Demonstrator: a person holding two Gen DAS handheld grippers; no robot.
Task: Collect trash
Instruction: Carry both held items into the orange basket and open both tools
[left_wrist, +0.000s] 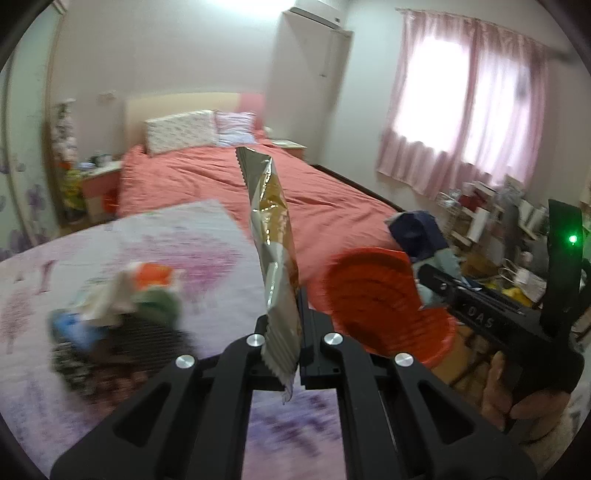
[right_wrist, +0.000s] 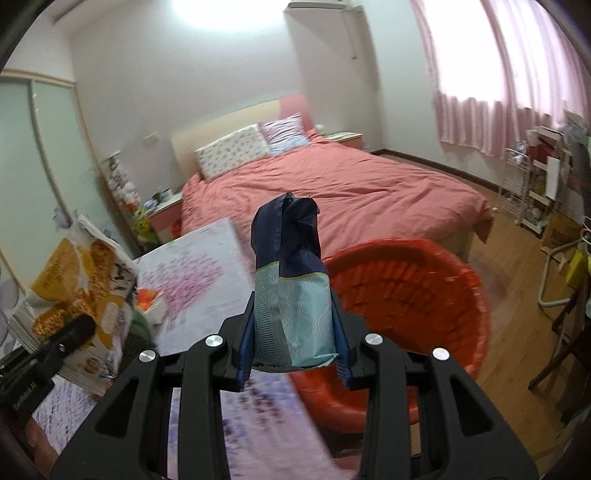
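Observation:
My left gripper (left_wrist: 282, 347) is shut on a flat gold and white snack wrapper (left_wrist: 271, 236) that stands edge-on above the flowered table (left_wrist: 110, 251); from the right wrist view that wrapper (right_wrist: 79, 280) shows its yellow face at the left. My right gripper (right_wrist: 293, 350) is shut on a dark blue and pale teal packet (right_wrist: 291, 280), held upright. An orange basket (right_wrist: 410, 291) sits just right of the table, below and right of both grippers; in the left wrist view the basket (left_wrist: 384, 306) lies between the two tools, and the right gripper (left_wrist: 439, 277) holds the blue packet (left_wrist: 415, 229) over its far rim.
More blurred trash (left_wrist: 122, 295) and a dark mesh mat (left_wrist: 122, 343) lie on the table's left part. A bed with a coral cover (right_wrist: 332, 184) fills the room behind. Shelves and clutter (right_wrist: 543, 184) stand at the right under pink curtains, with wood floor (right_wrist: 517, 332) beside the basket.

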